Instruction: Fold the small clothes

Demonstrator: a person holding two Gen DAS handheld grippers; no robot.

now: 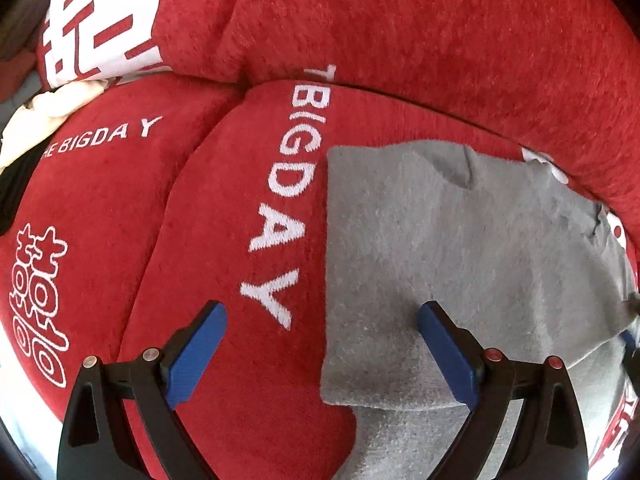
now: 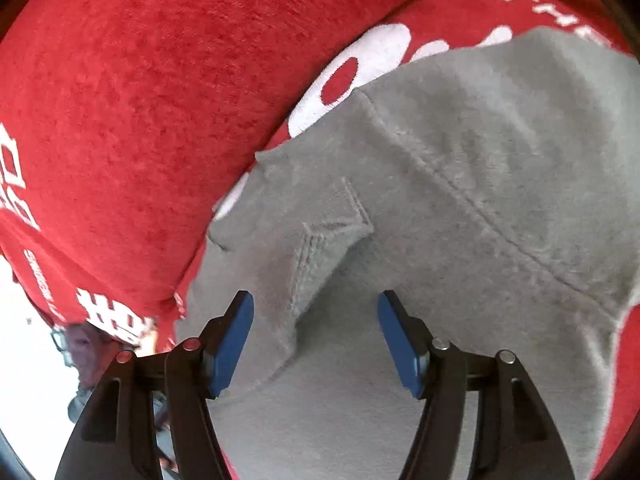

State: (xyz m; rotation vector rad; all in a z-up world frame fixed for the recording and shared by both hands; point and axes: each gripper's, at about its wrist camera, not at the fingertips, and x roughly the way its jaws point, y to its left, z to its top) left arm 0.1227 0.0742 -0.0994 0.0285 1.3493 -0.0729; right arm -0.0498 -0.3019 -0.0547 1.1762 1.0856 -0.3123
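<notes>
A small grey garment (image 1: 440,240) lies folded on a red plush cushion (image 1: 240,380) with white "THE BIGDAY" lettering. In the left wrist view my left gripper (image 1: 323,312) stands open just above it. One blue pad (image 1: 196,356) is over the red cushion and the other over the grey cloth, with the garment's straight left edge between them. In the right wrist view my right gripper (image 2: 316,300) is open above the grey garment (image 2: 460,200), over a stitched seam and a raised fold. Nothing is pinched in either gripper.
More red cushions (image 1: 400,20) with white characters rise behind the garment, and one (image 2: 120,100) bulges on its left in the right wrist view. A cream cloth (image 1: 48,112) and something black (image 1: 12,192) lie at the far left. A person (image 2: 80,344) shows blurred at the lower left.
</notes>
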